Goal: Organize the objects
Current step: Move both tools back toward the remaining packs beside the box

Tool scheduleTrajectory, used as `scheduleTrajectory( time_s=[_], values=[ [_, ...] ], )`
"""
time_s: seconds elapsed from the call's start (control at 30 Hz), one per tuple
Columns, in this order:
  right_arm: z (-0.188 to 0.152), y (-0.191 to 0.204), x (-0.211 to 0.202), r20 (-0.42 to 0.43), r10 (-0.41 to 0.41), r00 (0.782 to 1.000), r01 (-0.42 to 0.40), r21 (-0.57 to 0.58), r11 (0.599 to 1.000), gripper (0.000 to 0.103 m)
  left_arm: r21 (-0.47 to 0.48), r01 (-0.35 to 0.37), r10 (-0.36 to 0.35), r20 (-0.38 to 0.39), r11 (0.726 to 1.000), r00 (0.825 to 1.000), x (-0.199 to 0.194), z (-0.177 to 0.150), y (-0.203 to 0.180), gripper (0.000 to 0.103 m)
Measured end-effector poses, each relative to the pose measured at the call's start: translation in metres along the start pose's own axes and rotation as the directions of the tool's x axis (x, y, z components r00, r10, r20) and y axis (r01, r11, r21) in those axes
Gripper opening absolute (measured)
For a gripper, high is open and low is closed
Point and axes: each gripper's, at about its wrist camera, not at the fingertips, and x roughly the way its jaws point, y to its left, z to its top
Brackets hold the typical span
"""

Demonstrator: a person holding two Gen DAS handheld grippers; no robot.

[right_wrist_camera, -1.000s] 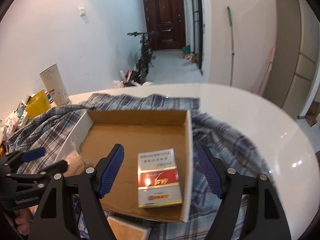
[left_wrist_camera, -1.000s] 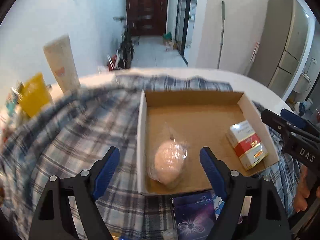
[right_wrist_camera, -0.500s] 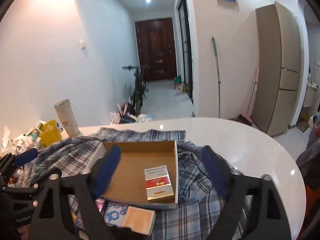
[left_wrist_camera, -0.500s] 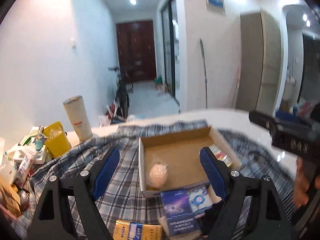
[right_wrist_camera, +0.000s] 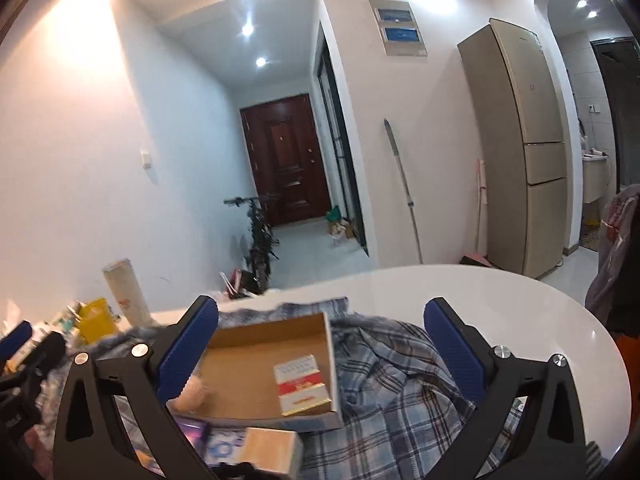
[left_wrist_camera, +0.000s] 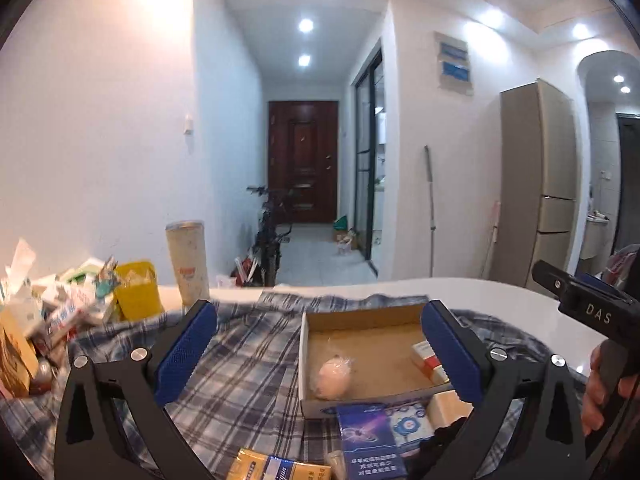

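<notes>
Change: over the last second I drew both grippers up and back from the cardboard box (left_wrist_camera: 372,354); a second earlier each had hung close over its floor, and now both views took in the whole room.
Left gripper (left_wrist_camera: 320,350): jaws spread wide, nothing between the blue pads; raised above the plaid cloth (left_wrist_camera: 248,364) and the near edge of the box.
Right gripper (right_wrist_camera: 320,350): equally wide open and empty, lifted clear of the box.
Wrapped bun (left_wrist_camera: 334,376): lay inside the box, at its left front corner, apart from either gripper.
Red-and-white pack (right_wrist_camera: 302,382): lay flat inside the box against the right wall.
Box: sat on the cloth spread over the white counter (right_wrist_camera: 500,304), its position unchanged from a second before.
Outside the box: a blue pack (left_wrist_camera: 370,440), a tan box (right_wrist_camera: 272,450) and a gold pack (left_wrist_camera: 280,468) lay just in front of its near wall.
Far left of the counter: a yellow container (left_wrist_camera: 138,294), a tall cup (left_wrist_camera: 188,262) and loose clutter.
Meaning for the task: I judged two placements done and both grippers free; the packs in front of the box looked the likely next picks.
</notes>
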Motion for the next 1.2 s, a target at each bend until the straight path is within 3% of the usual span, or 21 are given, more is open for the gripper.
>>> scheduleTrajectory(
  time_s=[0.1, 0.27, 0.47, 0.67, 0.73, 0.83, 1.03, 1.2],
  values=[
    [-0.006, -0.003, 0.018, -0.069, -0.048, 0.996, 0.044, -0.048, 0.998, 0.103, -0.005, 0.043, -0.043, -0.090, 0.999, 0.995, 0.016, -0.009, 0.000, 0.103],
    [-0.011, -0.009, 0.023, -0.123, 0.015, 0.992, -0.015, -0.003, 1.000, 0.103, -0.056, 0.080, -0.089, -0.165, 0.995, 0.982, 0.029, -0.018, 0.005, 0.103],
    [-0.016, -0.004, 0.024, -0.138, 0.004, 0.990, -0.009, -0.039, 0.999, 0.103, -0.086, 0.065, -0.081, -0.207, 0.994, 0.975, 0.036, -0.025, 0.009, 0.103],
    [-0.020, 0.002, 0.027, -0.167, 0.015, 0.986, -0.026, -0.064, 0.998, 0.103, -0.018, 0.064, -0.066, -0.257, 0.998, 0.964, 0.046, -0.034, -0.005, 0.103],
    [-0.021, 0.005, 0.028, -0.170, 0.013, 0.985, -0.027, -0.080, 0.996, 0.103, 0.020, 0.045, -0.037, -0.319, 0.999, 0.947, 0.055, -0.043, -0.014, 0.103],
    [-0.022, 0.008, 0.029, -0.178, 0.012, 0.984, -0.030, -0.098, 0.995, 0.103, 0.020, 0.095, -0.078, -0.404, 0.995, 0.911, 0.067, -0.057, -0.023, 0.103],
    [-0.024, 0.011, 0.029, -0.189, 0.014, 0.982, -0.036, -0.113, 0.993, 0.103, 0.076, 0.091, -0.044, -0.478, 0.993, 0.877, 0.082, -0.073, -0.033, 0.102],
    [-0.029, 0.014, 0.038, -0.219, 0.002, 0.976, -0.033, -0.134, 0.990, 0.103, 0.070, 0.101, -0.047, -0.541, 0.992, 0.840, 0.096, -0.084, -0.031, 0.089]
  ],
)
